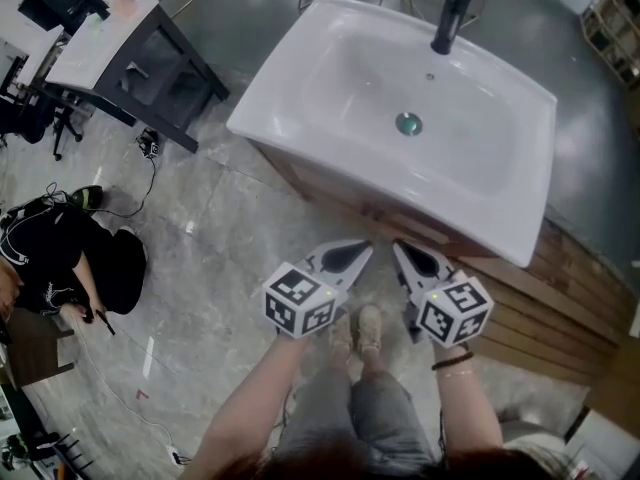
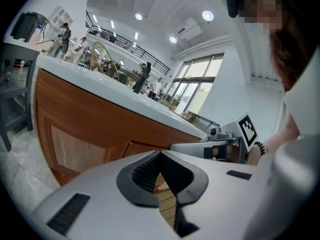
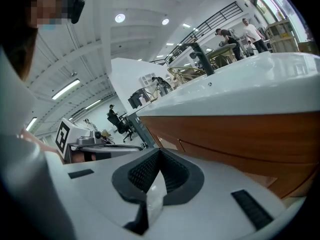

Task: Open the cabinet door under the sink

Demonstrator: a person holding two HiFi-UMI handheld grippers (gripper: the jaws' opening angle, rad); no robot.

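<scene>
The cabinet door was found directly beneath the sink, as a brown wooden panel set under the white rim. A second panel was seen beside it, the two parted by a narrow seam below the middle of the sink. The left tongs and the right tongs were held side by side just in front of the sink, both pointed at the wood but not touching it. Both pairs of jaws were pressed together with nothing between them. No knob or pull could be made out on the door. The panel was judged to be stiff and hinged, light to swing, with a smooth lacquered face on which closed tips would likely slide. A hold was therefore judged best sought at the free edge by the seam under the sink, or along the lower edge, where a jaw could be hooked behind the wood; the tongs would need to be opened first
</scene>
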